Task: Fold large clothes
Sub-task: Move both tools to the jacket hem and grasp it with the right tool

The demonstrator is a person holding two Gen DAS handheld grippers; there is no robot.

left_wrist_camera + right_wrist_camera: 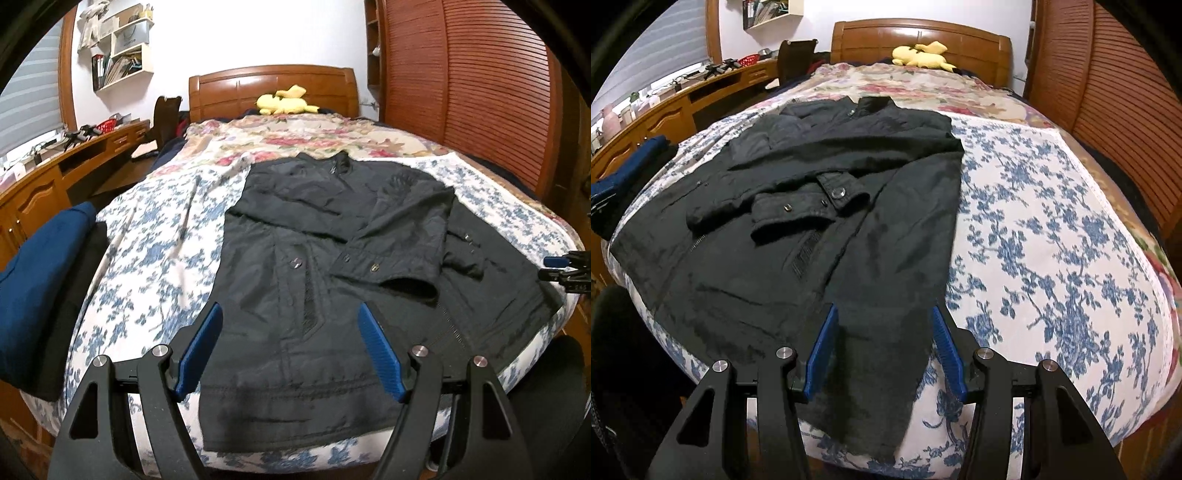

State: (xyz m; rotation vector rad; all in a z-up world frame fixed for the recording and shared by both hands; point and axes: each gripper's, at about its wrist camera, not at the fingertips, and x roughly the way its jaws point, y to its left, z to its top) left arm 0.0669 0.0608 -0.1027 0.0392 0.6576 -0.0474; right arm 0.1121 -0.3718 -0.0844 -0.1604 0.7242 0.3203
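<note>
A black jacket point(295, 266) lies spread flat on the bed with its collar toward the headboard. Both sleeves are folded across its chest, their cuffs point(812, 206) overlapping near the middle. My left gripper point(290, 308) hovers open over the jacket's lower left part, its blue pads point(201, 343) wide apart and gripping nothing. My right gripper point(884, 309) stands open above the jacket's lower right edge point(879, 369), with fabric showing between the pads but not pinched. The right gripper point(565, 269) also shows at the right edge of the left wrist view.
The bed has a blue-flowered sheet point(1052, 240) and a red-flowered blanket point(295, 136) farther back. A yellow plush toy point(286, 103) sits by the wooden headboard. Folded blue and black clothes point(40, 280) lie at the bed's left side. A wooden desk point(55, 166) runs along the left, a slatted wardrobe point(480, 92) along the right.
</note>
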